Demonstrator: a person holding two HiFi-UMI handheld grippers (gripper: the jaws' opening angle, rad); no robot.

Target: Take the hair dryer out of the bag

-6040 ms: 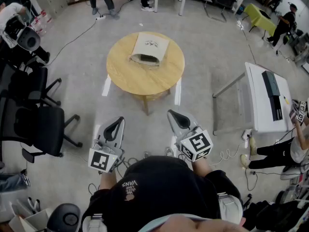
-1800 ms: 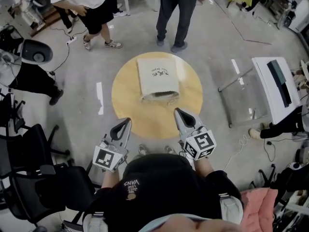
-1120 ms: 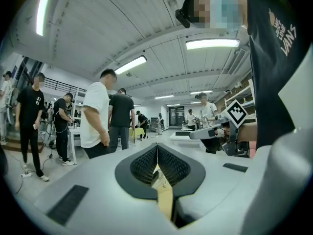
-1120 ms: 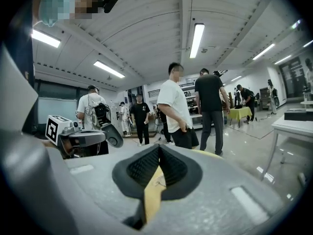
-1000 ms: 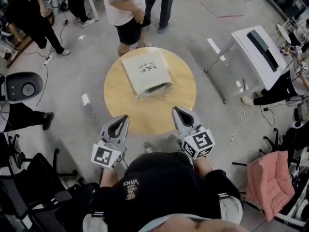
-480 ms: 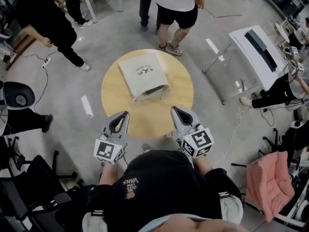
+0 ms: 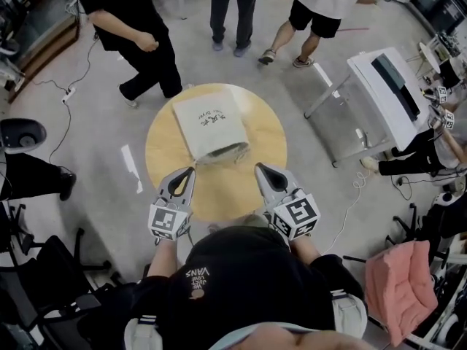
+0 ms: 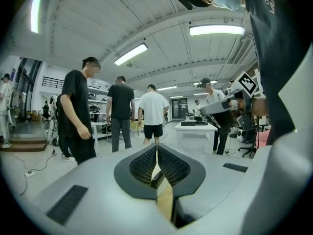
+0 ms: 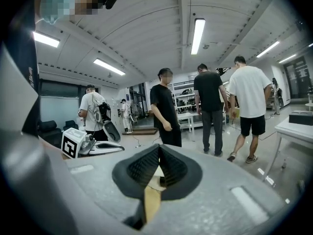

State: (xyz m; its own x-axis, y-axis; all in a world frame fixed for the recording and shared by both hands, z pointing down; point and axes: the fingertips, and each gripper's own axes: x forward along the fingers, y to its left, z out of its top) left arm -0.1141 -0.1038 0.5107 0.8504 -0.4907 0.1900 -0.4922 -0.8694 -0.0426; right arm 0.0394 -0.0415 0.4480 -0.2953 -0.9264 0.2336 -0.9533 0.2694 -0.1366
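The bag [image 7: 208, 122] lies ahead on the counter [image 7: 271, 133], its mouth facing midway between the left gripper [image 7: 190, 172] and right gripper [image 7: 257, 168]; both sets of fingers are together and empty.

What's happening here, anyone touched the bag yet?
A person stands at a round wooden table, holding the left hand-held gripper and the right hand-held gripper over its near edge. Both are shut and empty, short of the white bag, which lies flat with its open mouth toward them. The hair dryer is not visible, so nothing is out yet. Three bystanders are on the floor beyond the table.
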